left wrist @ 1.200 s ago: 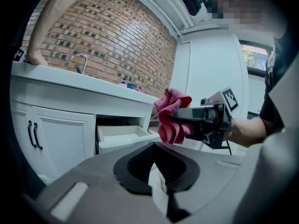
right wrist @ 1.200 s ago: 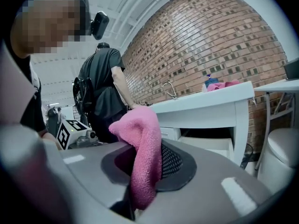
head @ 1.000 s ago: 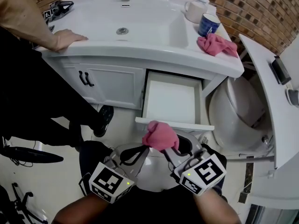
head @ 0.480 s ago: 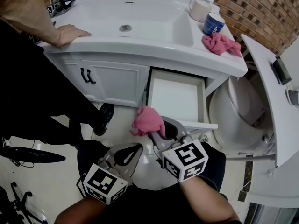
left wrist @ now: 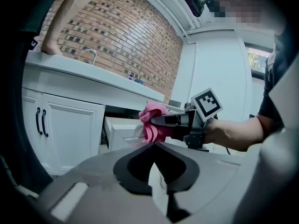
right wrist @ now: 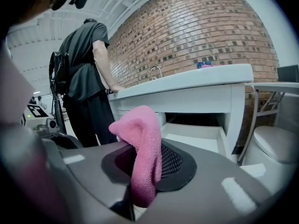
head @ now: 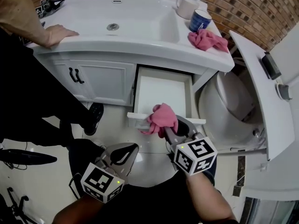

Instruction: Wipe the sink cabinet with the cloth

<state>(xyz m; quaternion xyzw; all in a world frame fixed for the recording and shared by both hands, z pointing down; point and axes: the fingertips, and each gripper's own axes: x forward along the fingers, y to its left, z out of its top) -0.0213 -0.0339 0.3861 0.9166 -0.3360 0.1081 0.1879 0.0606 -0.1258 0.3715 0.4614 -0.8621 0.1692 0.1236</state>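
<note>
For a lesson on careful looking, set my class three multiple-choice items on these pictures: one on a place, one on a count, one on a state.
1. Where is the pink cloth that the right gripper holds?
A. in the basin
B. at the front of the drawer
C. on the floor

2. How many pink cloths show in the head view?
A. four
B. three
C. two

3. The drawer is:
A. open
B. shut
C. taken right out

Key
1 B: the head view shows the held cloth at the drawer's front panel.
2 C: one is in the gripper, and a second cloth lies on the counter beside the blue mug.
3 A: it stands pulled out of the sink cabinet, with its white inside showing.
</note>
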